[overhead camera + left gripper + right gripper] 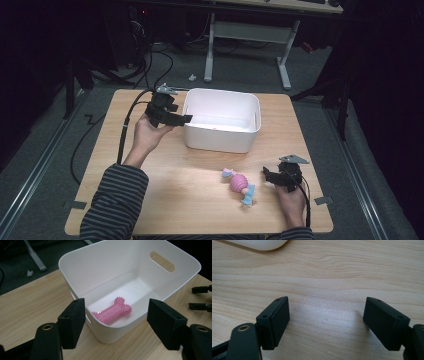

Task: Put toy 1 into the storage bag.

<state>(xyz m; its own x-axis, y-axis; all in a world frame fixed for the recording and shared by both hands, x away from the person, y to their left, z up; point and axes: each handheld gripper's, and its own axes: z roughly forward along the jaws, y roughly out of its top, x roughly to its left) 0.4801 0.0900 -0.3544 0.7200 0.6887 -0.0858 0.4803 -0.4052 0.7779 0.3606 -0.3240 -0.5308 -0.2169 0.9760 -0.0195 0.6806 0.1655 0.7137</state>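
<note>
Pink spiky bone toy (pixel 113 312) already inside white bin (pixel 252 107), counter's far middle. Pink-blue toy (pixel 240 185) left near front edge. Left hand-held gripper (pixel 181 119), right hand-held gripper (pixel 267 174): jaws apart, empty.

The white plastic tub (pixel 222 120) blocks the far middle of the light wooden table (pixel 190 200). A pink-and-blue toy (pixel 239 185) lies just beside the right gripper (pixel 269 174); the boards between its parted jaws are bare.
</note>
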